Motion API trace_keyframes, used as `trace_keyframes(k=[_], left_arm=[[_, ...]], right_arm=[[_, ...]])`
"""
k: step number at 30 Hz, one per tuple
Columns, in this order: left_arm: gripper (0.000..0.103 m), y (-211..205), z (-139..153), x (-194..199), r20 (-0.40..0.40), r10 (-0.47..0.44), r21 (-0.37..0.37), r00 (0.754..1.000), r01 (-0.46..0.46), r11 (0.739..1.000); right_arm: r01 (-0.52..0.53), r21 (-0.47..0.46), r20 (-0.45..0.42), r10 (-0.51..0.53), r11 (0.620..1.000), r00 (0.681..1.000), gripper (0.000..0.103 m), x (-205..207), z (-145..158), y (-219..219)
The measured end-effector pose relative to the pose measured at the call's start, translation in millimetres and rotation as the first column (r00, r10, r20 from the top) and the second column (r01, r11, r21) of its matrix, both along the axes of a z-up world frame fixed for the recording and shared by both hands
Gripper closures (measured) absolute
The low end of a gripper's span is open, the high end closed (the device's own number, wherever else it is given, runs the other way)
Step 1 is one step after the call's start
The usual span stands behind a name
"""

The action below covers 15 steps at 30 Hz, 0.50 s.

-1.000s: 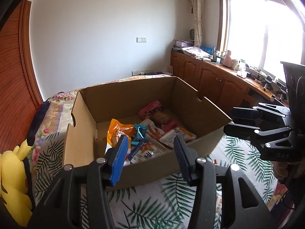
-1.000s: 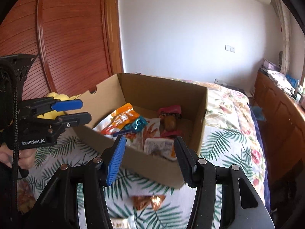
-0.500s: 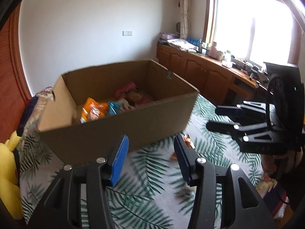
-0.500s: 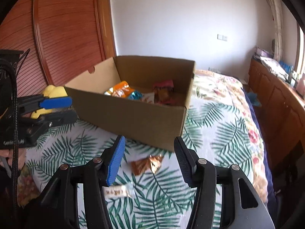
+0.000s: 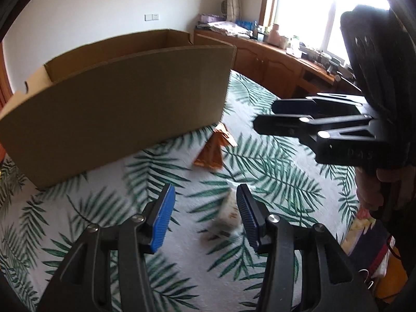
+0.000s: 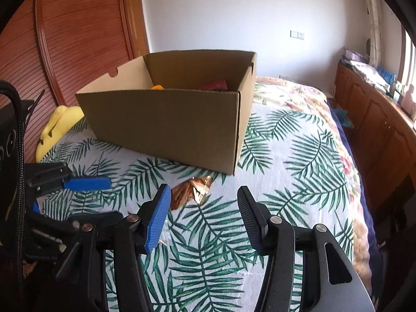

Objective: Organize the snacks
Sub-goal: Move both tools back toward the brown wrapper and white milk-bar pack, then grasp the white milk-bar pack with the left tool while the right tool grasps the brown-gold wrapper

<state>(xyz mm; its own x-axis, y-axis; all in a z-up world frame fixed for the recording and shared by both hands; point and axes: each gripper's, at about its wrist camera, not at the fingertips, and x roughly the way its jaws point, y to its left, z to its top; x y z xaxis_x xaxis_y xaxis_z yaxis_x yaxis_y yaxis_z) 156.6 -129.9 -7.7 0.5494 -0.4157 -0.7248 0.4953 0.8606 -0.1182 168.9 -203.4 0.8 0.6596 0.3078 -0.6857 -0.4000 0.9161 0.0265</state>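
Note:
An open cardboard box (image 5: 117, 104) (image 6: 169, 122) stands on the leaf-print bedspread; snack packs show just above its rim in the right wrist view. A shiny copper-orange snack packet (image 5: 212, 150) (image 6: 192, 189) lies on the bedspread in front of the box. A small pale snack packet (image 5: 228, 218), blurred, lies just ahead of my left gripper (image 5: 205, 213), which is open and empty, low over the bed. My right gripper (image 6: 202, 215) is open and empty, behind the copper packet; it also shows at the right of the left wrist view (image 5: 270, 117).
A yellow plush toy (image 6: 59, 127) lies left of the box by the wooden headboard (image 6: 78, 39). Wooden cabinets (image 6: 377, 114) with clutter run along the right wall under the window. More packets (image 5: 364, 234) lie at the bed's right edge.
Both grippers have dropped lower and pulled back from the box. The box's inside has gone out of the left view, and the loose packets on the bedspread have come close.

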Motion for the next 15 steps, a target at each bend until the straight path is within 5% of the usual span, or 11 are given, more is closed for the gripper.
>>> trace_keyframes(k=[15], left_arm=[[0.066,-31,-20,-15,-0.053,-0.072,0.047,0.996,0.075,0.996]], right_arm=[[0.014,0.013,-0.034,-0.013,1.000,0.999,0.049,2,-14,-2]])
